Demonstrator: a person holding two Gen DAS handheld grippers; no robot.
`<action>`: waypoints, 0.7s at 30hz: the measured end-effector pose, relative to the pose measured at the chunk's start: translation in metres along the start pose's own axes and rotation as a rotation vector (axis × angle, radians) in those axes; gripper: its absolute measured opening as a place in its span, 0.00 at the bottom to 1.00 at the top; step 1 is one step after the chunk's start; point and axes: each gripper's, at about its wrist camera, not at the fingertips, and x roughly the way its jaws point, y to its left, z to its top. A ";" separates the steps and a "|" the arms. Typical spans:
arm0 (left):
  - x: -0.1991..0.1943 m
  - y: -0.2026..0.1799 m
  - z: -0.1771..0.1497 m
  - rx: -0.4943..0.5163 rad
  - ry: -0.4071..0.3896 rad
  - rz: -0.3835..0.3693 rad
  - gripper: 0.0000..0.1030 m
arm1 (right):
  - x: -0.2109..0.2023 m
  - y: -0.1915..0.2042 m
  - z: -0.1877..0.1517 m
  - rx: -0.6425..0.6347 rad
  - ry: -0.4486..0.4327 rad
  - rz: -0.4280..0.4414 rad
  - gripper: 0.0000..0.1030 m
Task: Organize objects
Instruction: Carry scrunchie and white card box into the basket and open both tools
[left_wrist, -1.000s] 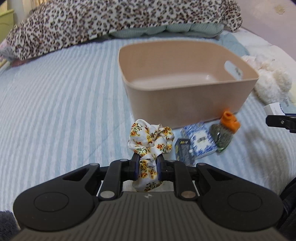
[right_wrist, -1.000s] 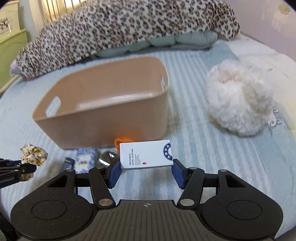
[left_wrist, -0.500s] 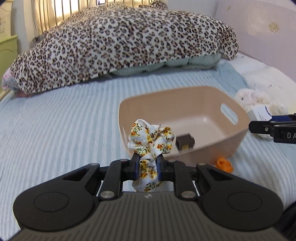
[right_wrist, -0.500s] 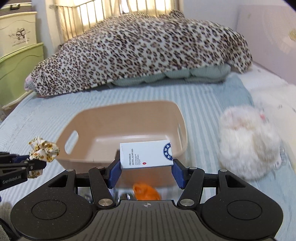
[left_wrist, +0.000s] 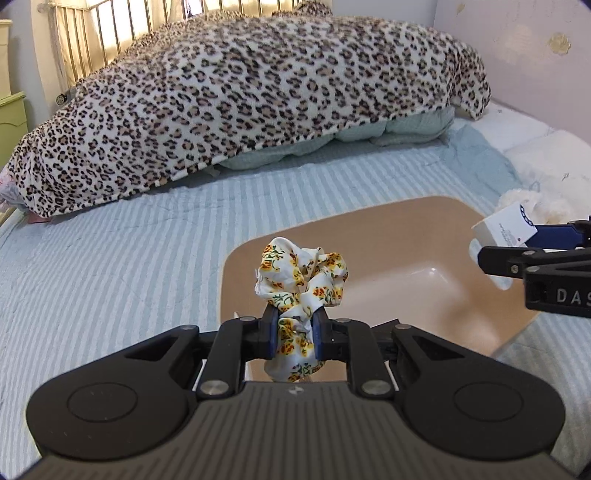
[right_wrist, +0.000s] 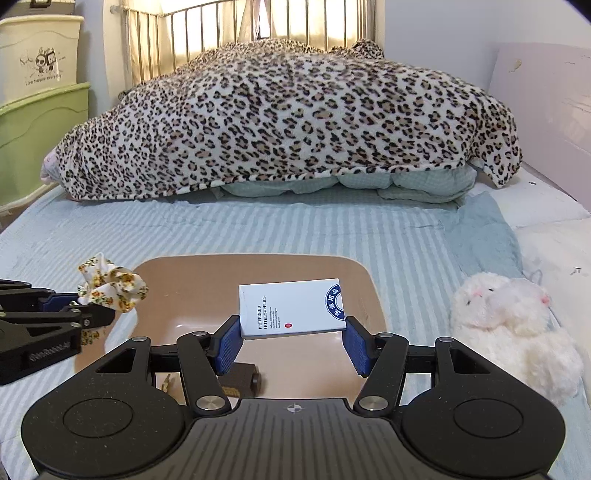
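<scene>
A floral scrunchie (left_wrist: 301, 280) is pinched in my left gripper (left_wrist: 294, 334), which hangs over the near left part of the beige bin (left_wrist: 373, 229). From the right wrist view the same scrunchie (right_wrist: 112, 286) shows at the left above the bin's rim (right_wrist: 373, 291). My right gripper (right_wrist: 291, 341) is shut on a white hotel-supplies box (right_wrist: 291, 308) above the bin's middle. That box (left_wrist: 504, 227) appears at the right edge of the left wrist view. A small dark box (right_wrist: 240, 380) lies inside the bin, partly hidden by the fingers.
The bin sits on a blue striped bedsheet (left_wrist: 110, 258). A leopard-print blanket (right_wrist: 288, 122) is heaped at the back. A white plush toy (right_wrist: 517, 317) lies right of the bin. Green and cream drawers (right_wrist: 37, 122) stand at the far left.
Both grippers rose and moved forward from in front of the bin to above it, carrying the scrunchie and the box. The loose items in front of the bin have dropped out of view.
</scene>
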 end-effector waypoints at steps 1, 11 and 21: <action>0.006 -0.001 -0.001 -0.001 0.011 -0.003 0.19 | 0.007 0.001 0.000 -0.001 0.010 0.000 0.54; 0.063 -0.010 -0.019 0.017 0.149 0.026 0.19 | 0.058 0.010 -0.022 -0.017 0.124 0.003 0.54; 0.055 -0.011 -0.021 0.033 0.166 0.026 0.52 | 0.068 0.018 -0.037 -0.051 0.177 -0.020 0.63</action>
